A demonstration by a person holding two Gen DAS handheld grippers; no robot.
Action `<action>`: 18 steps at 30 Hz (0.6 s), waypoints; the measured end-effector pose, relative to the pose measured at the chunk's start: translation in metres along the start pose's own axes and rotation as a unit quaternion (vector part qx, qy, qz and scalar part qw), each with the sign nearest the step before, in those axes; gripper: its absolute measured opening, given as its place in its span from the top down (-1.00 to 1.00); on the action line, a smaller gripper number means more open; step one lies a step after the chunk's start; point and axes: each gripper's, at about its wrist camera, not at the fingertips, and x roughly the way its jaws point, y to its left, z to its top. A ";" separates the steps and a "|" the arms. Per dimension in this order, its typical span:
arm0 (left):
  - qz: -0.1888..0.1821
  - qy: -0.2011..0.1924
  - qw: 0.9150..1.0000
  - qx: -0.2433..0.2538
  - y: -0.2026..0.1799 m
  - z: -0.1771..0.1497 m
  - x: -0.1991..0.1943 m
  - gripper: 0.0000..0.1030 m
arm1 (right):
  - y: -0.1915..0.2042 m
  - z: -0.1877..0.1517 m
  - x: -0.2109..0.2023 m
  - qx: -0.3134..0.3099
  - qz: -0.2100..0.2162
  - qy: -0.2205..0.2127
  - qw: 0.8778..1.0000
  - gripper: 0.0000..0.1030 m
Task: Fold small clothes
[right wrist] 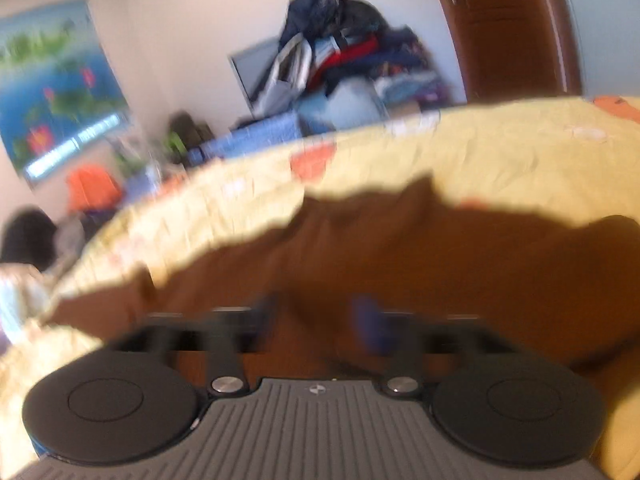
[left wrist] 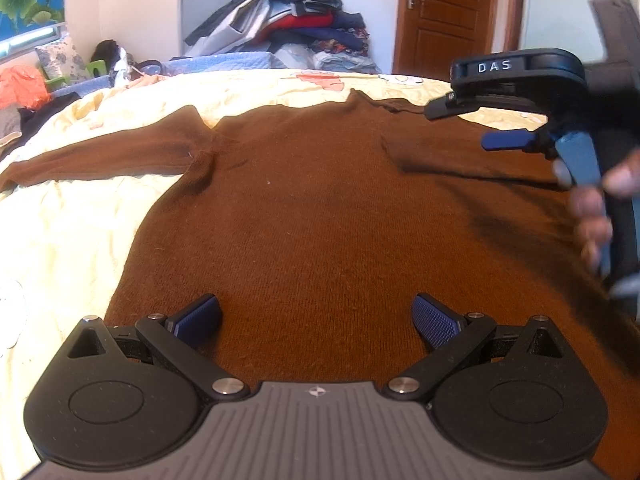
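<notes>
A brown sweater (left wrist: 304,200) lies spread flat on the yellow bedspread (left wrist: 60,232), one sleeve stretched out to the left. The left gripper (left wrist: 316,320) hovers over the sweater's near hem, jaws wide apart and empty. The right gripper (left wrist: 472,124) hangs above the sweater's far right shoulder, its blurred jaws parted with nothing visibly between them.

The view is smeared by motion blur. A brown sweater (right wrist: 400,248) lies spread on a yellow bedsheet (right wrist: 500,160), with the right gripper (right wrist: 320,320) above it, jaws blurred. A heap of clothes (right wrist: 340,64) rises against the far wall beside a wooden door (right wrist: 508,28).
</notes>
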 end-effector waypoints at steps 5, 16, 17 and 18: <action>-0.108 0.026 0.988 -0.105 0.031 0.029 -0.004 -1.00 | 0.004 -0.029 -0.067 0.011 0.041 -0.060 0.997 -0.43; -0.191 0.118 0.951 -0.214 -0.001 0.129 0.127 -0.59 | -0.043 -0.085 -0.077 0.065 0.001 -0.039 0.997 -0.58; -0.178 0.108 0.959 -0.190 -0.010 0.134 0.128 -0.30 | -0.043 -0.085 -0.073 0.066 0.001 -0.033 0.997 -0.58; -0.169 0.111 0.965 -0.166 -0.019 0.137 0.132 -0.05 | -0.043 -0.085 -0.072 0.065 0.002 -0.035 0.997 -0.58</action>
